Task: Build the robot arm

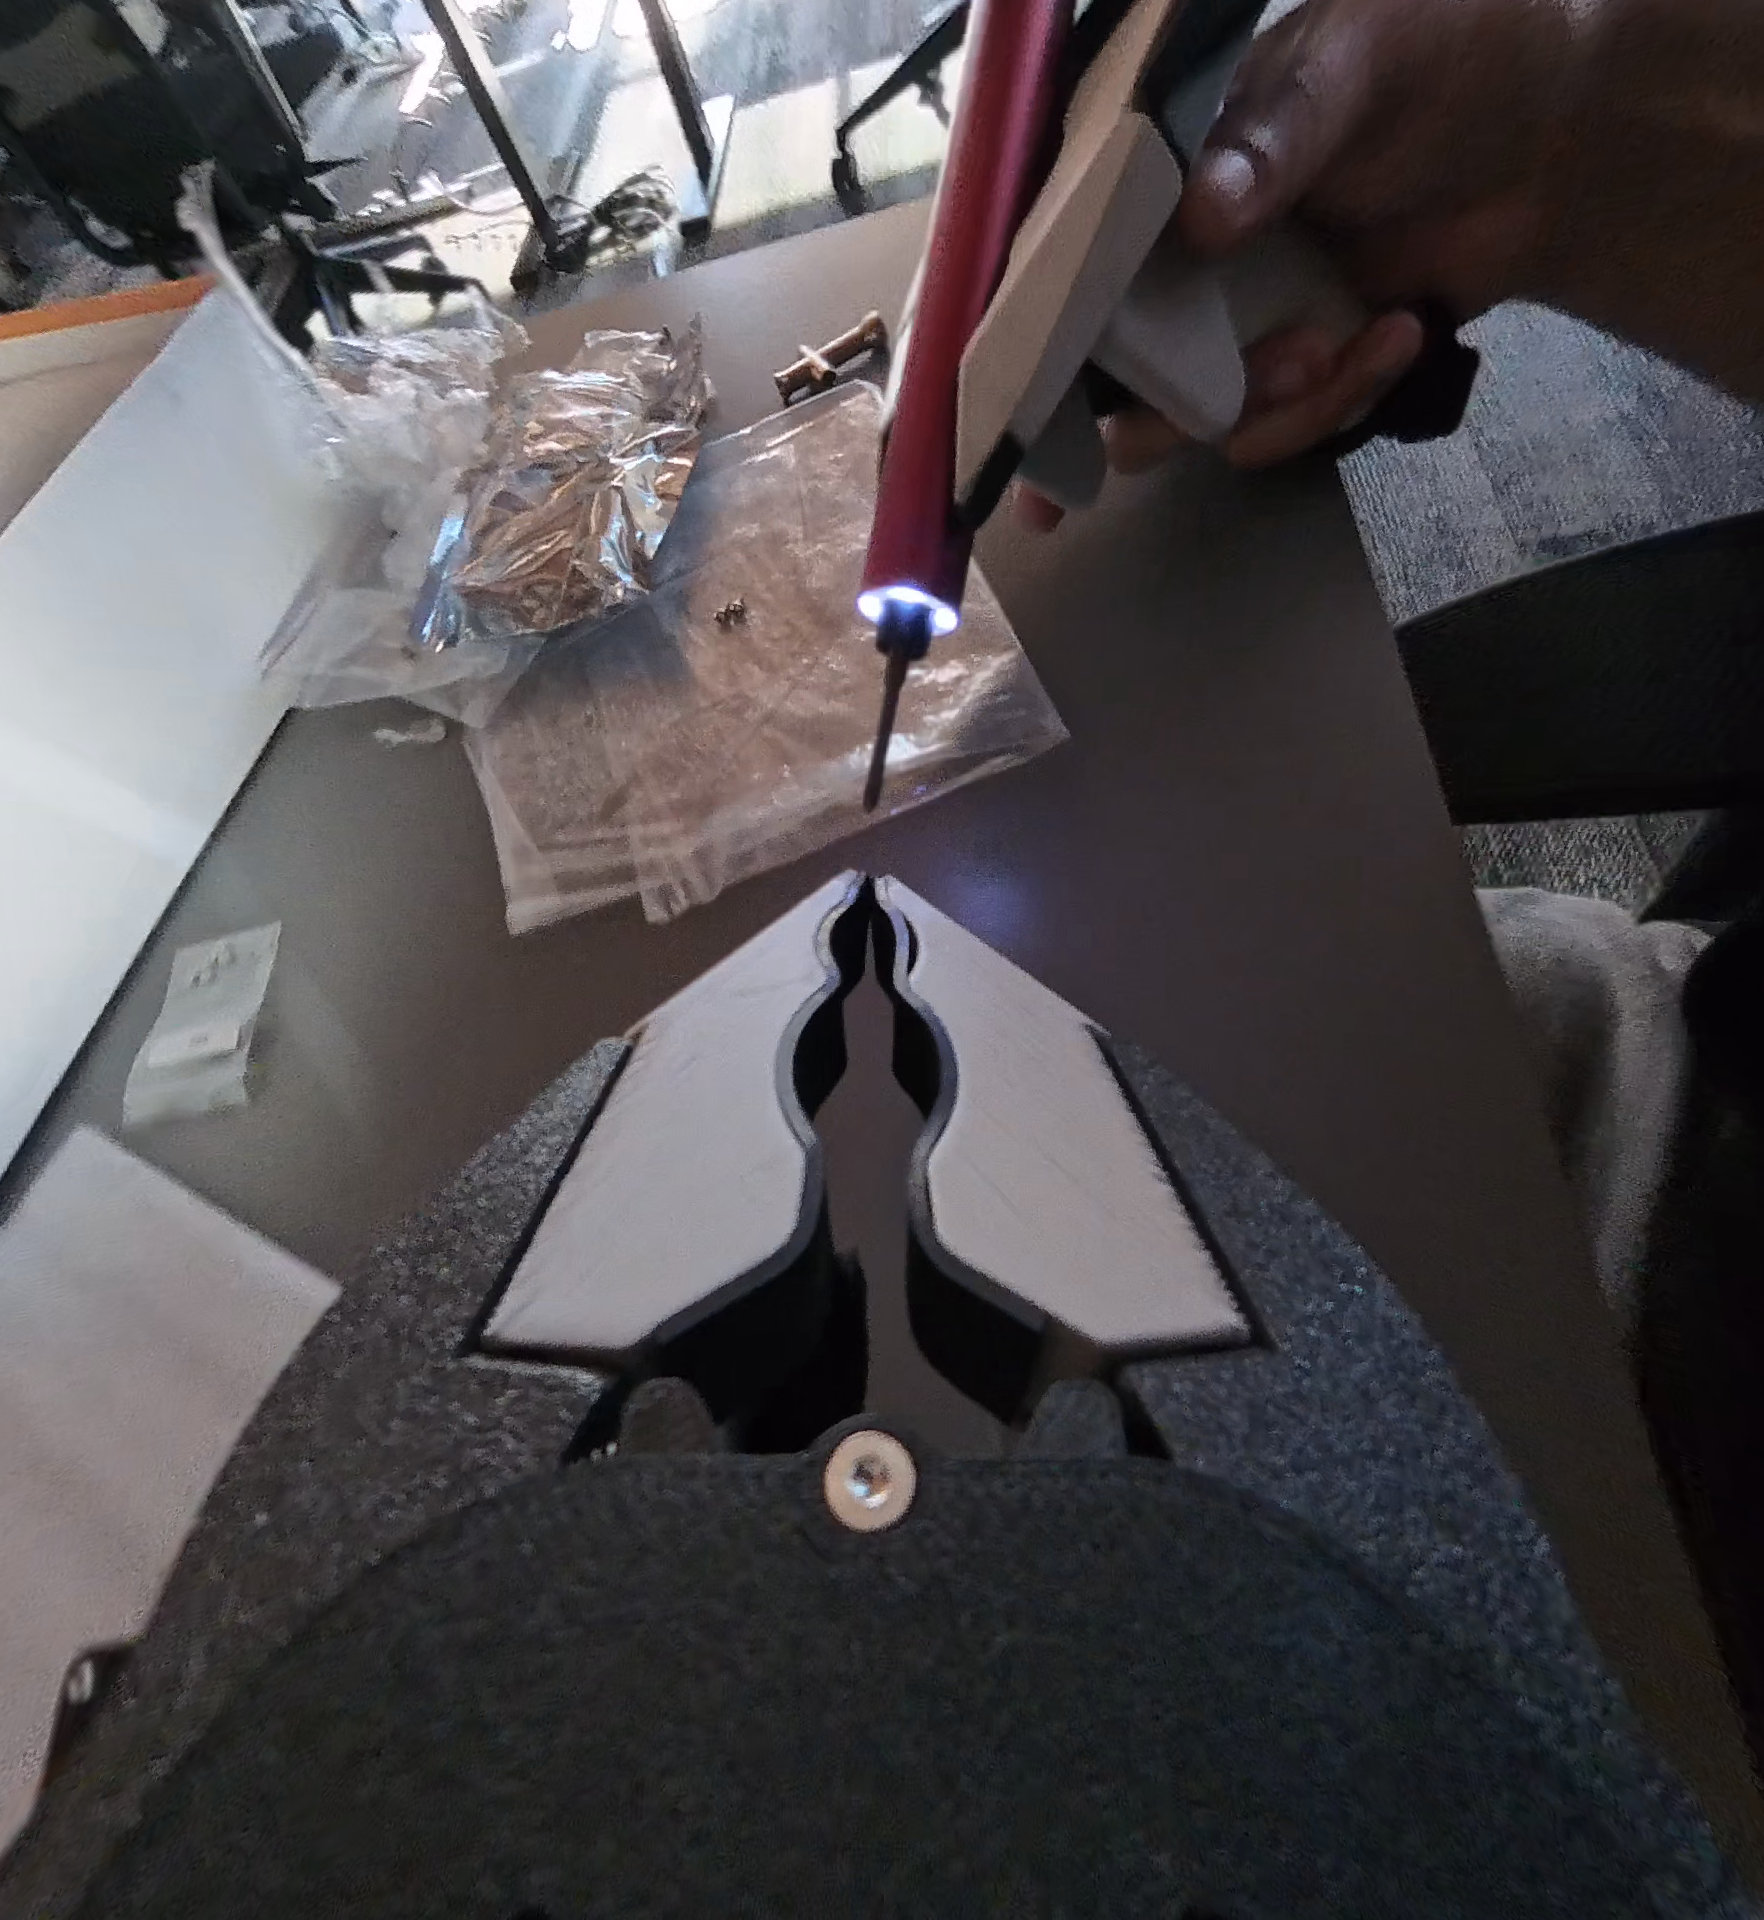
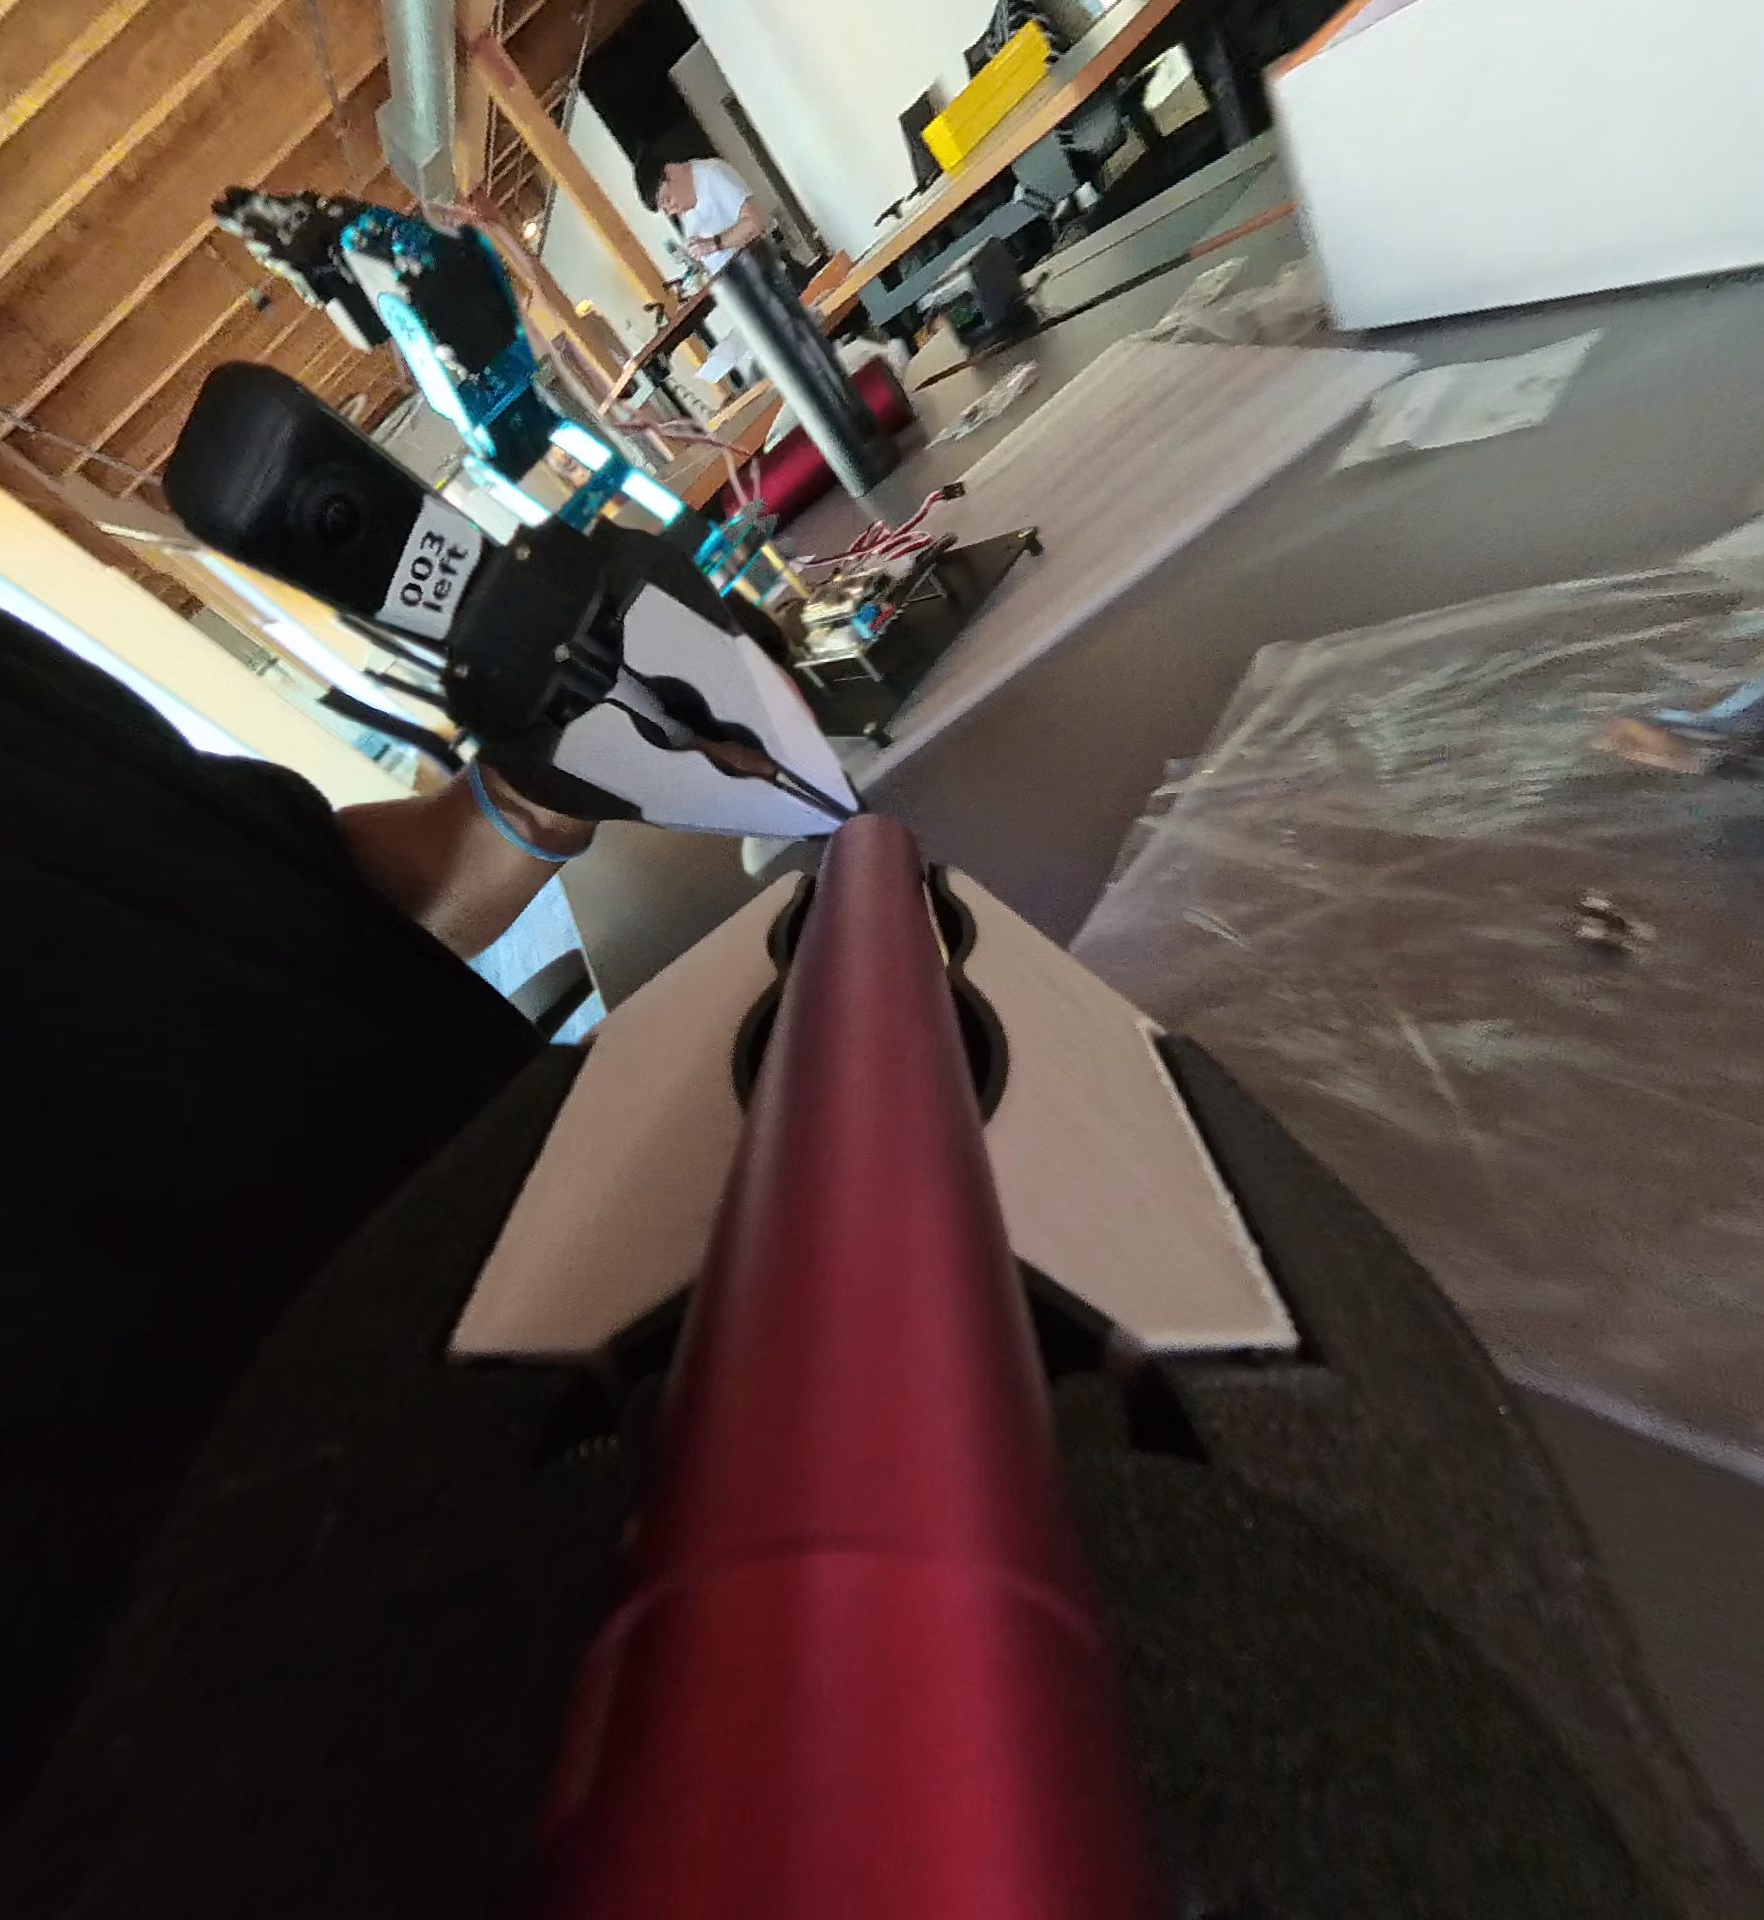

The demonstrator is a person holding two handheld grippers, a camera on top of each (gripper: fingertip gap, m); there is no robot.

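Left wrist view — grey table (image 1: 1221,935) strewn with plastic bags (image 1: 753,727), office chairs (image 1: 888,94) beyond.

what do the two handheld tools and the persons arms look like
Both tools, left tool and right tool, have flat white wedge-shaped fingers with wavy black-edged inner profiles, on a speckled black body. The left carries a black camera with a white label. The person wears a blue wristband and dark clothing.

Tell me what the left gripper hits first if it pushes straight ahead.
Likely the stack of clear plastic sheets on the table; the left gripper points just under the red screwdriver bit. Depth is unclear.
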